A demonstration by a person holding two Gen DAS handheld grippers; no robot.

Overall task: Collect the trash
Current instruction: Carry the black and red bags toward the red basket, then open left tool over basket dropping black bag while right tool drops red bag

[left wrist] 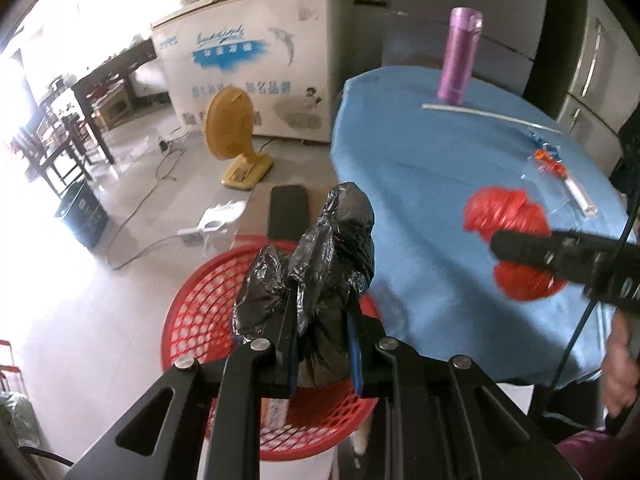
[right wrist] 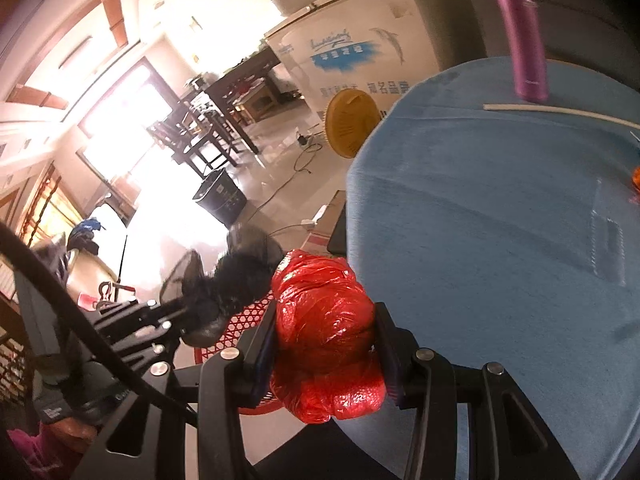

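Observation:
My left gripper (left wrist: 322, 300) is shut on a crumpled black plastic bag (left wrist: 320, 256) and holds it above a red mesh basket (left wrist: 200, 304) beside the table. My right gripper (right wrist: 326, 320) is shut on a crumpled red plastic bag (right wrist: 324, 332) at the edge of the blue-covered table (right wrist: 500, 240). In the left wrist view the red bag (left wrist: 508, 216) and the right gripper's finger (left wrist: 560, 252) hang over the table's right part. In the right wrist view the black bag (right wrist: 236, 284) and the basket (right wrist: 248, 312) lie to the left.
On the table stand a purple flask (left wrist: 458, 56), a white straw (left wrist: 492, 116) and clear wrappers with orange bits (left wrist: 556, 168). On the floor are a yellow fan (left wrist: 232, 136), a white freezer (left wrist: 256, 64), a dark bin (left wrist: 82, 212), cables and a power strip (left wrist: 200, 232).

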